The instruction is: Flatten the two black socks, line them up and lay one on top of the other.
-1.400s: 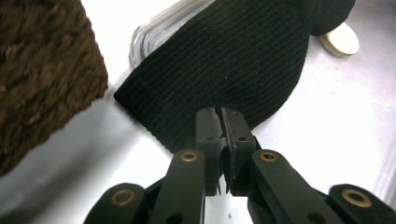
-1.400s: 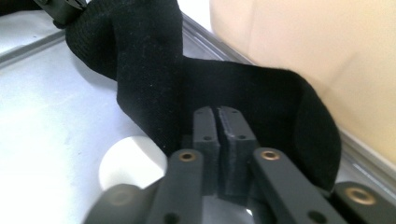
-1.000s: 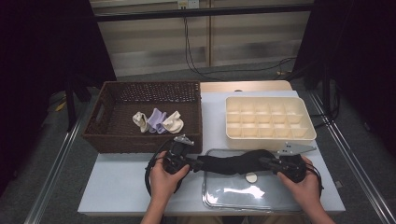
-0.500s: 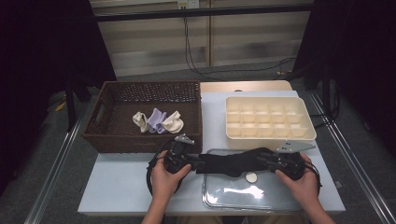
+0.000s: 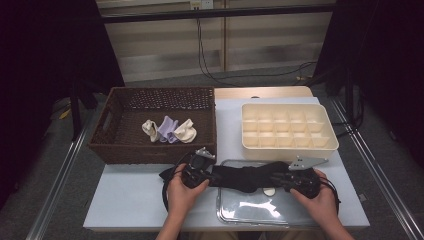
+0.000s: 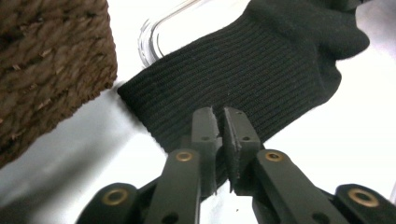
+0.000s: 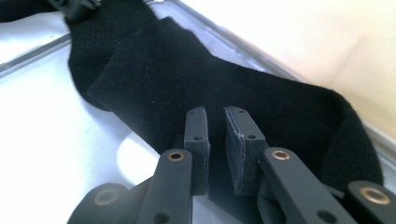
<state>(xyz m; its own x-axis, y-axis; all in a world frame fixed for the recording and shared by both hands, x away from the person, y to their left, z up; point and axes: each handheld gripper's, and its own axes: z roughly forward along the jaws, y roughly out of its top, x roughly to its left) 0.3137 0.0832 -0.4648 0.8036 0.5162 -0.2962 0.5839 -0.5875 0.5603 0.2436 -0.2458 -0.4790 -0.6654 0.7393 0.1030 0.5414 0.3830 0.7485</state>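
A black sock [image 5: 245,176] stretches level between my two grippers, above the near edge of a clear tray [image 5: 250,216]. My left gripper [image 5: 202,175] pinches the ribbed cuff end [image 6: 261,70]; its jaws [image 6: 219,114] have just been closing, stand almost together, and have sock fabric between them. My right gripper [image 5: 280,179] holds the other end of the sock [image 7: 187,74]; its jaws [image 7: 215,116] have just been closing too, with a fold of black fabric in the narrow gap.
A brown woven basket [image 5: 150,150] at the left holds three light rolled socks [image 5: 170,130]. A cream compartment box [image 5: 330,145] stands behind the tray at the right. The white tabletop [image 5: 130,200] reaches to the front edge.
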